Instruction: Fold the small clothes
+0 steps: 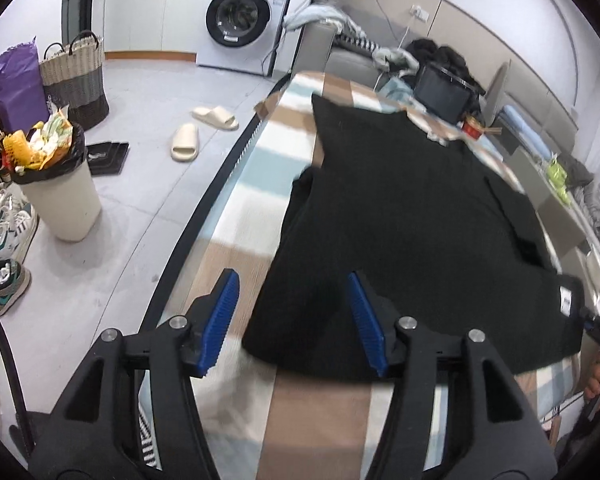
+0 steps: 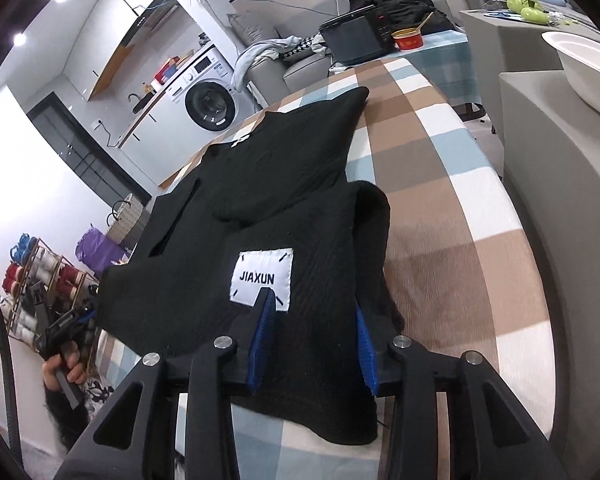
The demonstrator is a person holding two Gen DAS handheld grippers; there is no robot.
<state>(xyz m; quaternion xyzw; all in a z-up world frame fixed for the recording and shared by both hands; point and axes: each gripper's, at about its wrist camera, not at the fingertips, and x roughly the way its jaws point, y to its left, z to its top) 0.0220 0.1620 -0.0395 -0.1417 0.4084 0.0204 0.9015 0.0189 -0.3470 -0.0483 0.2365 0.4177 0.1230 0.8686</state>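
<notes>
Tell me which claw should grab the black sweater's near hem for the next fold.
Right, probably. The right claw is open, its fingers straddling the black sweater by the white label. The left claw is open too, at the sweater's side edge.

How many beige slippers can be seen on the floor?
2. One beige slipper lies nearer the washing machine; the other slipper lies beside it, nearer the table edge. None seems hidden.

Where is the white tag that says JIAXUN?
The white JIAXUN tag is sewn on the black garment, which lies on the checked table cover. In the right wrist view it sits just ahead of the open right gripper.
</notes>
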